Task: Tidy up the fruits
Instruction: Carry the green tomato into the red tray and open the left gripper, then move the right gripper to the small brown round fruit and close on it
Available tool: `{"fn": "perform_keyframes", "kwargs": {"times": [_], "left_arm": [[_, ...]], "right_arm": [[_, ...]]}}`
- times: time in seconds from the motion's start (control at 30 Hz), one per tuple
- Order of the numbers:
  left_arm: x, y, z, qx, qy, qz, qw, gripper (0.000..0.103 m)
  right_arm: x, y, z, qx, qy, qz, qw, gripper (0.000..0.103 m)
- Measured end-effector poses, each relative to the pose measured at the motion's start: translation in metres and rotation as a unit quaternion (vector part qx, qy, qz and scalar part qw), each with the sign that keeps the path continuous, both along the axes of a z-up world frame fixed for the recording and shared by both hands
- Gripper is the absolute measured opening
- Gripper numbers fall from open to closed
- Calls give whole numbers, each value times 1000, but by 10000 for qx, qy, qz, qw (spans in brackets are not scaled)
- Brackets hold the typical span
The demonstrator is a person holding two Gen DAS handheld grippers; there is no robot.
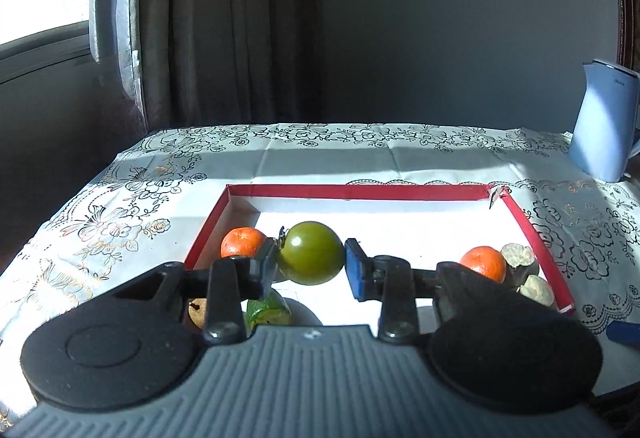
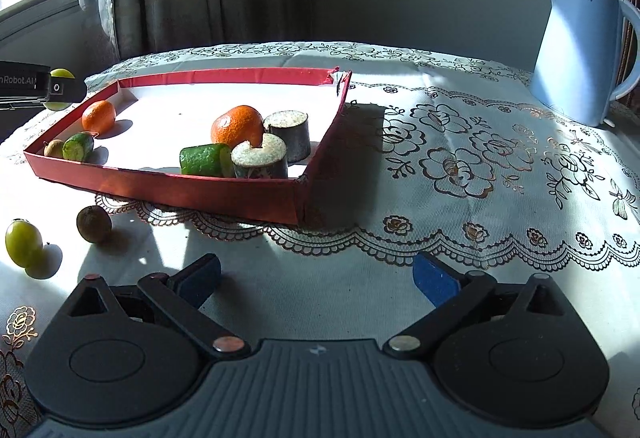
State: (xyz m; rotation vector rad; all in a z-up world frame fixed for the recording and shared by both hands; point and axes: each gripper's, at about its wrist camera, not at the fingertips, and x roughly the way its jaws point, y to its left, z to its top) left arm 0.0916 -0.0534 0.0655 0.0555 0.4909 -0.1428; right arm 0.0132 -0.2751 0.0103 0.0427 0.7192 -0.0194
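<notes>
My left gripper (image 1: pixel 310 264) is shut on a green tomato (image 1: pixel 312 252) and holds it above the red-walled tray (image 1: pixel 356 192). In the tray lie two oranges (image 1: pixel 242 242) (image 1: pixel 483 263), green cucumber pieces (image 1: pixel 267 309) and pale cut stem pieces (image 1: pixel 518 257). In the right wrist view the tray (image 2: pixel 168 190) holds the oranges (image 2: pixel 237 127), cucumber pieces (image 2: pixel 203 160) and stem pieces (image 2: pixel 260 158). The left gripper with the tomato (image 2: pixel 60 74) shows at the far left. My right gripper (image 2: pixel 316 280) is open and empty over the tablecloth in front of the tray.
A green grape-like fruit (image 2: pixel 23 243) and a brown kiwi-like fruit (image 2: pixel 94 223) lie on the flowered tablecloth (image 2: pixel 460 166) in front of the tray. A light blue kettle (image 2: pixel 580 50) stands at the back right. Curtains and a wall are behind the table.
</notes>
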Motion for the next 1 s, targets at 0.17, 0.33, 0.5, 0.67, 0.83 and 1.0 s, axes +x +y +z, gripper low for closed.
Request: {"fn": "perform_keyframes", "kwargs": {"times": [0.17,0.33,0.5,0.67,0.83,1.0], "left_arm": [[17,-3,-7,44,73,95,9999,33],[28,0,-19,43,288,176,9994,33],[30,4,-25,10,369,202,9991,33],[31,6,-29,24,465,198,9987,33],[30,8,-31,57,477,177,9987,35],[24,11,-28,13,442,205,9988,44]], "right_arm": [[-1,0,1,2,-3,-6,10000,103],[1,1,1,28,-12,-17,10000,103],[0,0,1,32,-13,-16,10000,103],[1,1,1,16,-7,-17,10000,103],[1,1,0,5,-4,-21,10000,103],[2,1,0,-10,2,-51,10000,103]]}}
